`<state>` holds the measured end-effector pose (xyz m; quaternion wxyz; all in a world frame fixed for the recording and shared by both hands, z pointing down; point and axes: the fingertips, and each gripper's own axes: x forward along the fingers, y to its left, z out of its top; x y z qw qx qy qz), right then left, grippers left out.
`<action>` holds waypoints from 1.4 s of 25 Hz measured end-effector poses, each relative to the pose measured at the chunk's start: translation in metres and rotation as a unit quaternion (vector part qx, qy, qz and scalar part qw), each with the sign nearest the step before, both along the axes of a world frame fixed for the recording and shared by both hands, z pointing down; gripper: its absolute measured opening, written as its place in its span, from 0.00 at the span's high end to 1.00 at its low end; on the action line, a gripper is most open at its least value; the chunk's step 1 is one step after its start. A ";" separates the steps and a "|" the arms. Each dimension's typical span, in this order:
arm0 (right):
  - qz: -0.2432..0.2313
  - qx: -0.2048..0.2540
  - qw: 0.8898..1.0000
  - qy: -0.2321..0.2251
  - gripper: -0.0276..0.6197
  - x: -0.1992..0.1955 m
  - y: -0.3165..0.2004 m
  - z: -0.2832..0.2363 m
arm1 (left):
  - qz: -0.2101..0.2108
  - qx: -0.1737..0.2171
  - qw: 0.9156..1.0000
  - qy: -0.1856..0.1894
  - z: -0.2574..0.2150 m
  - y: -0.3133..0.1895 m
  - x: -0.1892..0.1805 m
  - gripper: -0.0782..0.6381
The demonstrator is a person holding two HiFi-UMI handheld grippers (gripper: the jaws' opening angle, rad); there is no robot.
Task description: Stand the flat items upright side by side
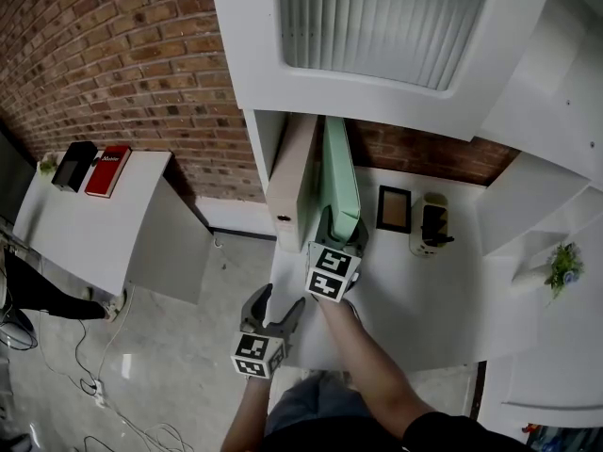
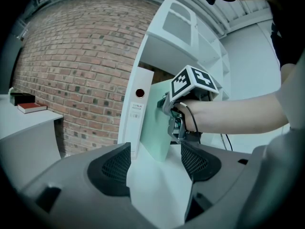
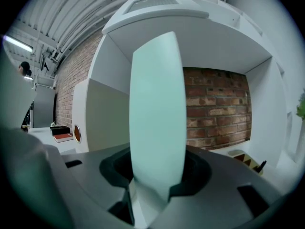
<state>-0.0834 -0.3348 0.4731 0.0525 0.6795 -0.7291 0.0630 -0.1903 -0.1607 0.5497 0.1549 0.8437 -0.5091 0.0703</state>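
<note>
Binders: two upright, white binder (image 1: pixel 290 182), mint binder (image 1: pixel 337 172).
Left hand-held gripper (image 1: pixel 278 301): apart, empty.
Right hand-held gripper (image 1: pixel 344 229): clamps mint binder.
Room: white desk (image 1: pixel 424 290), brick wall (image 1: pixel 141 64).

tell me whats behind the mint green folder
Behind the mint green folder, brick wall shows at its right; a white binder stands at its left. Anything straight behind it is covered.

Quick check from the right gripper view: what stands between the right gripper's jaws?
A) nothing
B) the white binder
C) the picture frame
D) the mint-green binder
D: the right gripper has the mint-green binder standing upright between its jaws, spine toward the camera; the white binder stands to its left.
</note>
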 end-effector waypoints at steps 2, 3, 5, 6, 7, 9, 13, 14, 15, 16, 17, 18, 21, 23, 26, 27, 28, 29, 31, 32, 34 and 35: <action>-0.007 -0.001 1.000 -0.004 0.69 -0.001 0.000 0.000 | 0.000 0.000 1.000 0.001 -0.001 0.001 0.001 0.44; -0.010 -0.001 1.000 -0.006 0.68 -0.002 0.000 0.000 | 0.000 0.000 1.000 0.001 -0.001 0.001 0.001 0.44; -0.017 -0.005 1.000 -0.009 0.66 -0.002 0.000 0.002 | 0.001 -0.001 1.000 0.001 0.000 0.002 0.002 0.44; -0.020 -0.007 1.000 -0.011 0.66 -0.002 0.001 0.003 | 0.001 -0.002 1.000 0.001 0.000 0.003 0.003 0.44; -0.022 -0.008 1.000 -0.012 0.65 -0.002 0.001 0.003 | 0.002 -0.002 1.000 0.001 0.000 0.004 0.004 0.44; -0.027 -0.011 0.999 -0.014 0.64 -0.002 0.002 0.002 | 0.003 0.000 1.000 0.002 -0.002 0.005 0.005 0.44; -0.035 -0.022 0.999 -0.018 0.62 -0.001 0.005 0.004 | 0.002 -0.001 1.000 0.004 -0.001 0.008 0.007 0.44; -0.039 -0.023 0.999 -0.018 0.62 -0.002 0.007 0.004 | 0.002 -0.002 1.000 0.004 0.000 0.009 0.007 0.44; -0.042 -0.023 0.999 -0.016 0.60 -0.002 0.009 0.003 | 0.002 -0.002 1.000 0.004 0.000 0.010 0.007 0.44; -0.045 -0.023 0.999 -0.015 0.60 -0.003 0.010 0.003 | 0.002 -0.002 1.000 0.005 -0.001 0.010 0.007 0.44; -0.047 -0.023 0.999 -0.014 0.60 -0.002 0.011 0.004 | 0.001 -0.001 1.000 0.006 -0.001 0.010 0.007 0.44; -0.048 -0.025 0.998 -0.015 0.60 -0.001 0.012 0.004 | 0.000 0.000 1.000 0.007 -0.002 0.010 0.007 0.44; -0.048 -0.039 0.998 -0.018 0.60 0.003 0.016 0.010 | 0.000 0.000 1.000 0.006 -0.003 0.011 0.008 0.44; -0.049 -0.048 0.998 -0.017 0.60 0.005 0.020 0.014 | 0.000 -0.003 1.000 0.004 -0.001 0.013 0.008 0.44; -0.054 -0.062 0.997 -0.009 0.60 0.004 0.027 0.020 | 0.000 -0.005 1.000 0.005 0.000 0.015 0.008 0.44; -0.055 -0.068 0.996 -0.006 0.60 0.004 0.029 0.024 | 0.000 -0.005 1.000 0.005 -0.001 0.015 0.007 0.44; -0.057 -0.076 0.995 -0.002 0.60 0.004 0.030 0.029 | 0.000 -0.004 1.000 0.005 -0.001 0.015 0.007 0.44; -0.058 -0.083 0.995 0.003 0.61 0.004 0.032 0.034 | 0.000 -0.004 1.000 0.005 -0.001 0.015 0.007 0.44; -0.059 -0.091 0.994 0.013 0.67 0.004 0.033 0.040 | 0.000 -0.004 1.000 0.005 -0.001 0.015 0.008 0.44; -0.060 -0.093 0.994 0.015 0.68 0.003 0.034 0.039 | 0.000 -0.004 1.000 0.005 -0.001 0.015 0.008 0.44; -0.060 -0.098 0.993 0.018 0.70 0.001 0.033 0.037 | 0.001 -0.005 1.000 0.005 -0.001 0.015 0.008 0.44; -0.060 -0.101 0.993 0.019 0.70 -0.001 0.033 0.036 | 0.001 -0.005 1.000 0.005 -0.001 0.016 0.007 0.44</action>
